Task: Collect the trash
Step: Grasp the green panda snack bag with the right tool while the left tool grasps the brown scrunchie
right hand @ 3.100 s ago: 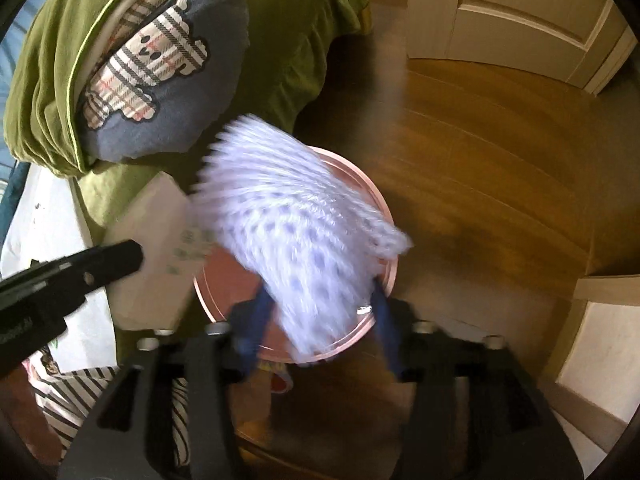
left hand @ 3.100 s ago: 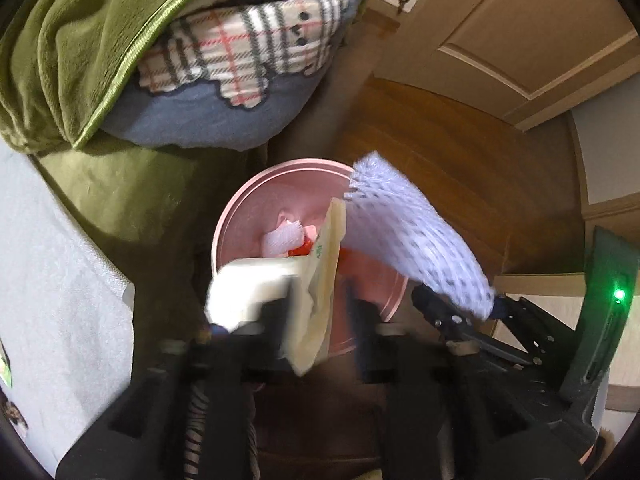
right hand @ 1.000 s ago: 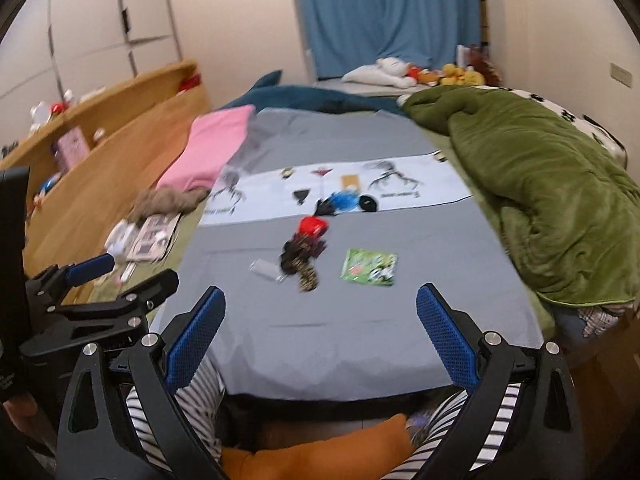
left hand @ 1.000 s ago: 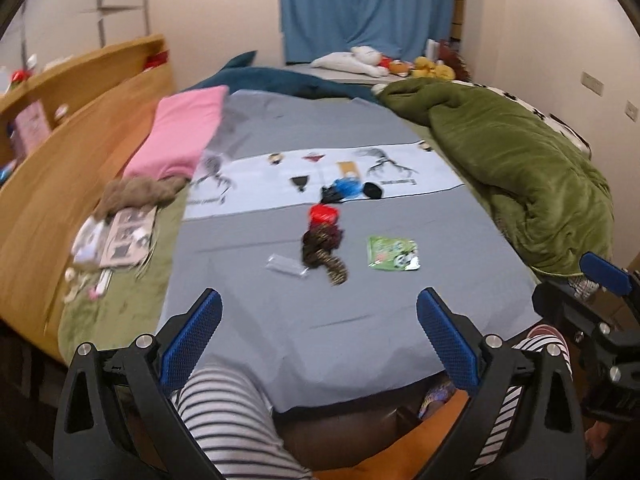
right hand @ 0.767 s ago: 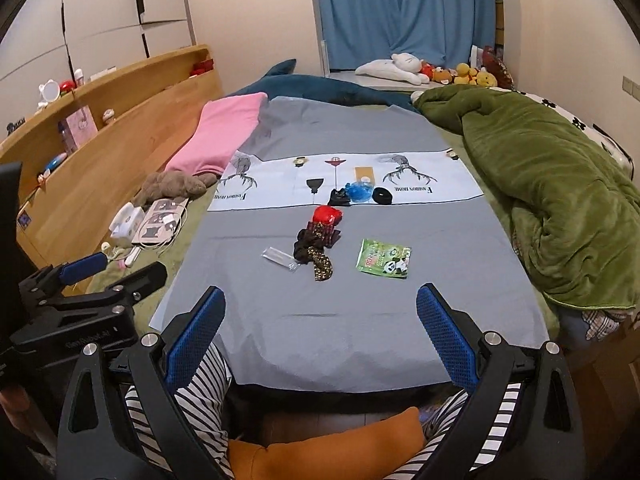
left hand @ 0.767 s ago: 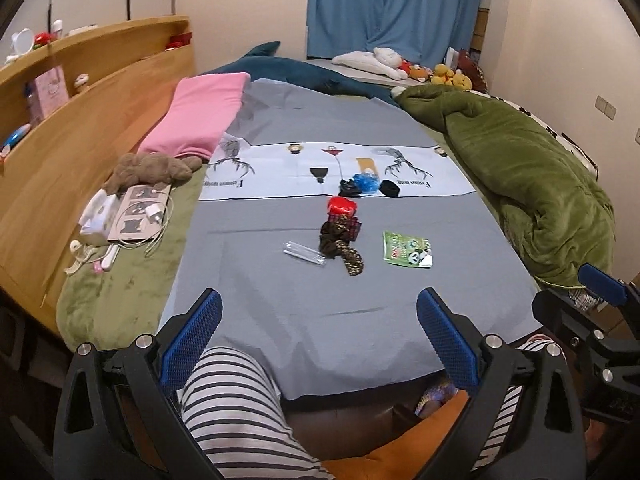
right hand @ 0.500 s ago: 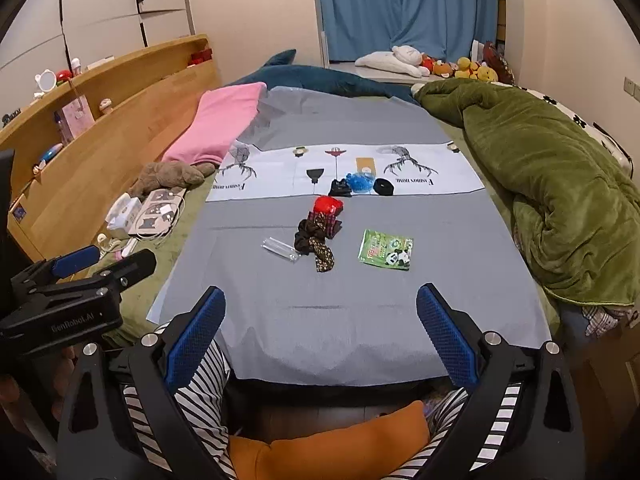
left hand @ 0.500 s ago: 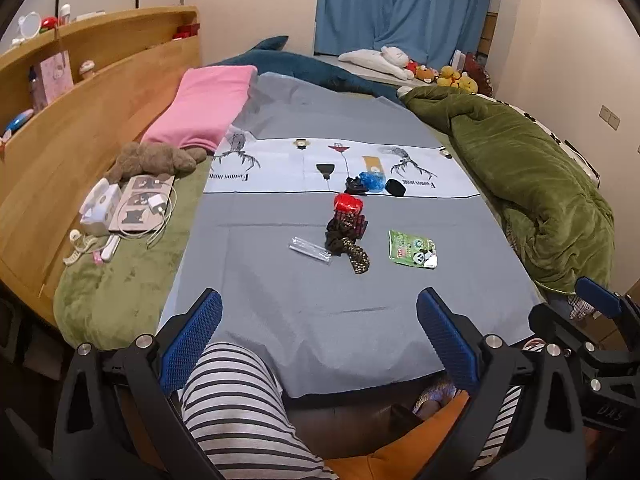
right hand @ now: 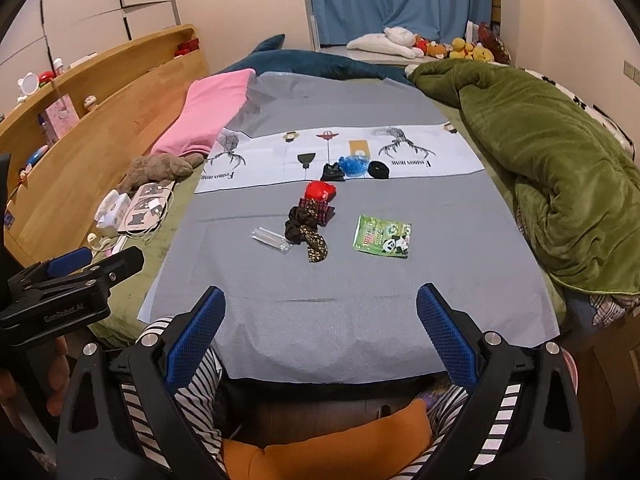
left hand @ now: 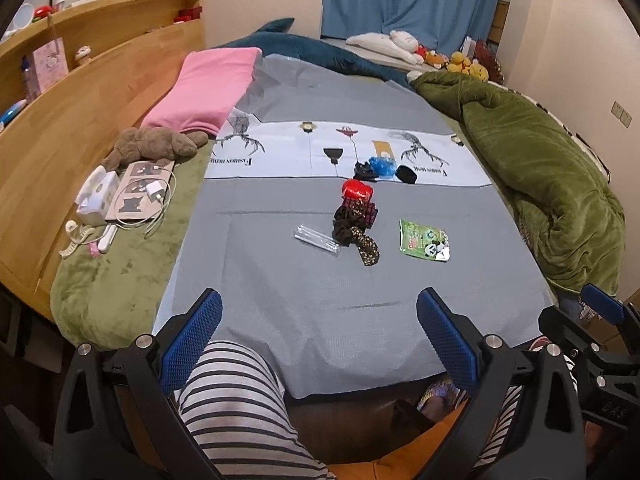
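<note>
Both hand-held grippers hang over the near edge of the bed (left hand: 320,300), jaws spread wide and holding nothing: the left hand-held gripper (left hand: 318,344) and the right hand-held gripper (right hand: 320,336).

The trash lies on the grey sheet (right hand: 360,280), well ahead of both. From the left hand-held gripper, a clear wrapper (left hand: 317,235) is at 12 o'clock, a green packet (left hand: 425,239) at 1 o'clock, and a red wrapper (left hand: 357,189) farther off at 12. Dark scrunchies (left hand: 354,230) sit between wrapper and packet. A blue wrapper (left hand: 382,166) lies beyond, on the white band.

No bin shows in either view.

A green blanket (right hand: 552,184) is heaped at 2 o'clock.
</note>
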Motion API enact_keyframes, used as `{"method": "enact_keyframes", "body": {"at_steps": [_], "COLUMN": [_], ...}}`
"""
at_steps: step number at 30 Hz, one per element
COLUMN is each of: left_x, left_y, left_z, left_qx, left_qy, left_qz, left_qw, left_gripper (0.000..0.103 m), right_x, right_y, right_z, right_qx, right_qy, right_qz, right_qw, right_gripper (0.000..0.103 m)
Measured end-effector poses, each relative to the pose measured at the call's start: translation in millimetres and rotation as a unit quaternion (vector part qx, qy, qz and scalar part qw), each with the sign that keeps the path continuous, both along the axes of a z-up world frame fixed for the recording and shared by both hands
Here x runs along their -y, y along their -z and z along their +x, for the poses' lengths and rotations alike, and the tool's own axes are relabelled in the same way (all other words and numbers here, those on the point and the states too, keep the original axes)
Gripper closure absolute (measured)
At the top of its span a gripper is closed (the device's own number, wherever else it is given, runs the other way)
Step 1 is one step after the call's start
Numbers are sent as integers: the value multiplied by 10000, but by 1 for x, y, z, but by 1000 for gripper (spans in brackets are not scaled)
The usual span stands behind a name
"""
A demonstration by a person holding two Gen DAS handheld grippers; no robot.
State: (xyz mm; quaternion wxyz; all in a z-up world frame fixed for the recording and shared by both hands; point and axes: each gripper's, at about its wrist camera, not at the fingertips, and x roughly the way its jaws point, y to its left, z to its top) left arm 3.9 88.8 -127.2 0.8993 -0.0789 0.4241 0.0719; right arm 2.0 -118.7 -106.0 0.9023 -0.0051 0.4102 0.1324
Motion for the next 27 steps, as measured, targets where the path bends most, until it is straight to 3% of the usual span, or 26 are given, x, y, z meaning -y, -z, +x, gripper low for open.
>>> {"method": "enact_keyframes", "body": {"at_steps": [14, 16, 22, 27], "left_x": [13, 15, 15, 20], "left_y": [57, 71, 123, 167], "left_z": [104, 124, 189, 239], "left_qx": [-268, -274, -791, -1122], "left_qy": [107, 164, 311, 510], "left_qz": [202, 251, -4, 49], "left_qw": [9994, 9992, 9964, 9924], "left_gripper": [8, 8, 11, 15], "right_x": [42, 46, 49, 53], "right_y": [67, 81, 130, 179], "right_z": [98, 118, 177, 225], "right_qx": [-444, -474, -633, -802], "right_qy": [607, 647, 713, 793], "right_qz": [36, 21, -33, 27], "right_qw": [9972, 9968, 9954, 9936], "right_gripper": [8, 8, 8, 8]}}
